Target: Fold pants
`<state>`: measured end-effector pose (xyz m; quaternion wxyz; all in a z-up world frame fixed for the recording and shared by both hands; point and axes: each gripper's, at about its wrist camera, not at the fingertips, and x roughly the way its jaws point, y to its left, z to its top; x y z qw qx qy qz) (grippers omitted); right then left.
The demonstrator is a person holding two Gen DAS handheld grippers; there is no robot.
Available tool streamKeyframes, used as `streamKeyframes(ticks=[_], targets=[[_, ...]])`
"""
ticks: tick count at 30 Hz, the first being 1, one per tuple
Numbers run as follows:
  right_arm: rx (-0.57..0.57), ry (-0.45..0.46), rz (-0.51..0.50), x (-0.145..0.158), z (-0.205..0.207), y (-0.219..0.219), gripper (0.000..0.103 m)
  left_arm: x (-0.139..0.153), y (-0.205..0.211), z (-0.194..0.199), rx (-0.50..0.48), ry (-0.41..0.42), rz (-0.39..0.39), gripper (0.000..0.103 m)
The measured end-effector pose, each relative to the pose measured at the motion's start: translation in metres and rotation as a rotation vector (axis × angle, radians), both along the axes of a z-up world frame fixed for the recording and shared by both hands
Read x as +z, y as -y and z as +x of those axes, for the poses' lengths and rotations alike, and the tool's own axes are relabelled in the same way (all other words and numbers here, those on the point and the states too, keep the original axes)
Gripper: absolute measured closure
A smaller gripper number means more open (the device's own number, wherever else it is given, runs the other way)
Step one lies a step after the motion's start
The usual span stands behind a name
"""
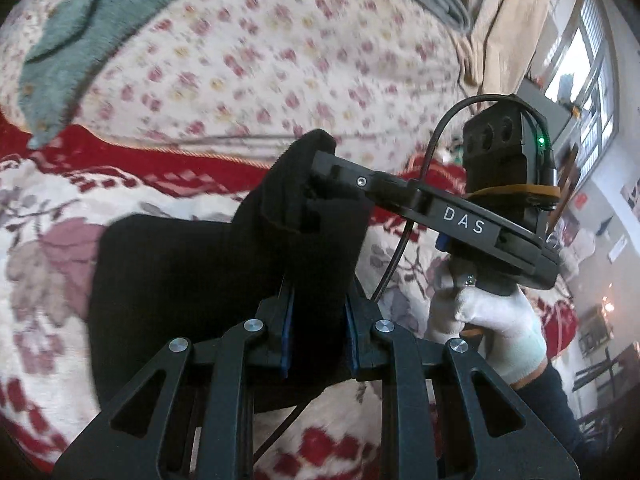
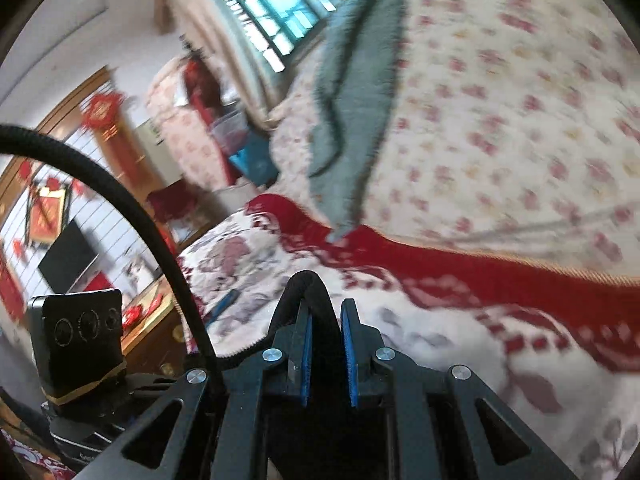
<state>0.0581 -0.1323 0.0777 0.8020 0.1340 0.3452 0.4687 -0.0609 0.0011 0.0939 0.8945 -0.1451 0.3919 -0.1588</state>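
Observation:
The black pants point(image 1: 188, 280) hang bunched above a floral bedspread in the left wrist view. My left gripper point(image 1: 320, 320) is shut on a thick fold of the pants. My right gripper point(image 1: 320, 176) comes in from the right, held by a white-gloved hand point(image 1: 492, 320), and its fingers are wrapped in the upper fold of the pants. In the right wrist view my right gripper point(image 2: 325, 340) is shut on a black edge of the pants point(image 2: 308, 284) that sticks up between the blue pads. The rest of the pants is hidden below that view.
The bed carries a red-and-white floral blanket point(image 1: 48, 264) and a pale flowered quilt point(image 1: 260, 52), with a grey-green towel point(image 1: 80, 32) on it. A black cable point(image 2: 120, 200) arcs at the left. A window point(image 2: 272, 4), wooden furniture and a screen point(image 2: 68, 260) lie beyond the bed.

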Motion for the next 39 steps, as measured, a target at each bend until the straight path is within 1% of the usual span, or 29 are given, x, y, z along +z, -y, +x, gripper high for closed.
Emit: streamKeyframes(ticks=[3,5,6,7,8,9,10,11,12,14,16,18,19,21,22,24,25,28,29,30,31,32,33,35,37,39], targets=[[-0.051,-0.055,-0.002,-0.024,0.006,0.025,0.09,-0.017,0.017,0.011,0.003,-0.029,0.007,0.084],[-0.106,-0.104,-0.033,-0.043,0.011,0.037,0.09,-0.028,0.028,0.014,-0.008,-0.053,0.027,0.078],[-0.134,-0.124,-0.055,-0.05,0.011,0.044,0.088,-0.029,0.031,0.014,-0.015,-0.053,0.031,0.077],[-0.15,-0.133,-0.063,-0.054,0.011,0.047,0.083,-0.028,0.035,0.013,-0.028,-0.044,0.037,0.07],[-0.176,-0.145,-0.072,-0.057,0.01,0.054,0.079,-0.026,0.037,0.011,-0.042,-0.041,0.031,0.06],[-0.197,-0.153,-0.078,-0.058,0.01,0.059,0.065,-0.024,0.04,0.01,-0.06,-0.043,0.017,0.058],[-0.233,-0.166,-0.085,-0.057,0.01,0.068,0.056,-0.019,0.041,0.006,-0.095,-0.051,-0.021,0.056],[-0.255,-0.172,-0.087,-0.056,0.008,0.074,0.056,-0.016,0.041,0.004,-0.123,-0.052,-0.044,0.053],[-0.273,-0.173,-0.085,-0.052,0.005,0.08,0.056,-0.012,0.041,0.0,-0.146,-0.047,-0.057,0.052],[-0.284,-0.163,-0.073,-0.044,0.001,0.086,0.056,-0.003,0.04,-0.011,-0.154,-0.013,-0.02,0.052],[-0.278,-0.146,-0.065,-0.033,-0.01,0.088,0.056,0.001,0.032,-0.022,-0.15,0.004,0.024,0.052],[-0.274,-0.117,-0.07,-0.023,-0.02,0.086,0.056,0.002,0.02,-0.03,-0.132,0.004,0.061,0.052],[-0.259,-0.096,-0.072,-0.017,-0.029,0.083,0.056,0.002,0.008,-0.036,-0.1,0.008,0.088,0.052],[-0.23,-0.07,-0.072,-0.01,-0.041,0.076,0.056,0.004,-0.009,-0.041,-0.053,0.018,0.116,0.052],[-0.209,-0.059,-0.073,-0.007,-0.047,0.07,0.053,0.004,-0.021,-0.043,-0.017,0.022,0.138,0.052],[-0.179,-0.052,-0.086,-0.007,-0.052,0.058,0.05,0.004,-0.038,-0.044,0.027,0.026,0.152,0.052],[-0.165,-0.047,-0.11,-0.009,-0.054,0.049,0.05,0.003,-0.048,-0.043,0.058,0.02,0.154,0.052],[-0.119,-0.039,-0.175,-0.018,-0.056,0.025,0.05,-0.003,-0.065,-0.035,0.113,-0.002,0.154,0.052],[-0.107,-0.039,-0.193,-0.021,-0.058,0.019,0.051,-0.006,-0.068,-0.034,0.124,-0.005,0.152,0.052],[-0.096,-0.041,-0.213,-0.025,-0.058,0.013,0.062,-0.008,-0.069,-0.032,0.129,-0.009,0.15,0.052],[-0.084,-0.044,-0.233,-0.032,-0.058,0.008,0.076,-0.01,-0.071,-0.029,0.133,-0.016,0.151,0.052],[-0.088,-0.042,-0.237,-0.034,-0.058,0.008,0.081,-0.013,-0.071,-0.026,0.134,-0.025,0.152,0.052],[-0.089,-0.038,-0.226,-0.036,-0.06,0.01,0.09,-0.013,-0.072,-0.026,0.133,-0.027,0.15,0.052],[-0.078,-0.025,-0.2,-0.032,-0.068,0.018,0.098,-0.013,-0.069,-0.023,0.125,-0.019,0.146,0.052],[-0.071,0.006,-0.202,-0.025,-0.079,0.025,0.1,-0.011,-0.066,-0.021,0.118,0.0,0.151,0.052],[-0.076,0.017,-0.22,-0.023,-0.086,0.03,0.1,-0.011,-0.061,-0.015,0.122,0.018,0.17,0.052]])
